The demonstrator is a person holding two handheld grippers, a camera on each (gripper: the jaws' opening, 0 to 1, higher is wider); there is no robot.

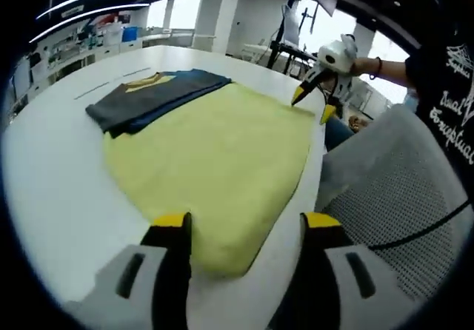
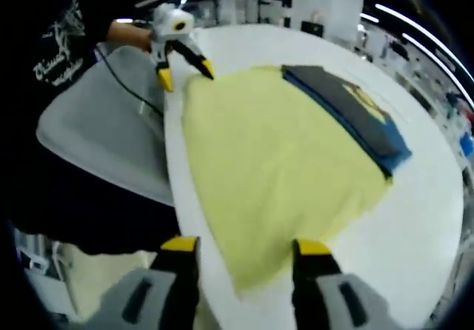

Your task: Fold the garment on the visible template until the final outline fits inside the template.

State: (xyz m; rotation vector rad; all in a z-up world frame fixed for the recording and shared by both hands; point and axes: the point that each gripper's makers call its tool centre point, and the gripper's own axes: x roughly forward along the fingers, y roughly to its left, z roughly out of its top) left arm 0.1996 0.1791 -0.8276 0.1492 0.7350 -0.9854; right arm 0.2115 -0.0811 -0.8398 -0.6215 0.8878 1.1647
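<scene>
A pale yellow garment (image 1: 215, 160) lies spread flat on the white table (image 1: 52, 189); it appears again in the right gripper view (image 2: 281, 160). My left gripper (image 1: 246, 223) is open, its yellow-tipped jaws straddling the garment's near corner without touching it. In the right gripper view the left gripper (image 2: 185, 76) hangs by the far corner, jaws apart. My right gripper (image 2: 246, 246) is open over the opposite corner, and in the left gripper view the right gripper (image 1: 314, 105), held by a hand, hovers at the cloth's far right corner.
Folded dark grey and blue clothes (image 1: 155, 93) (image 2: 348, 108) rest on the yellow garment's far edge. Thin dark lines (image 1: 95, 91) mark the table beyond them. A grey mesh chair (image 1: 392, 182) (image 2: 104, 130) and a person in a black shirt (image 1: 448, 86) are at the table's edge.
</scene>
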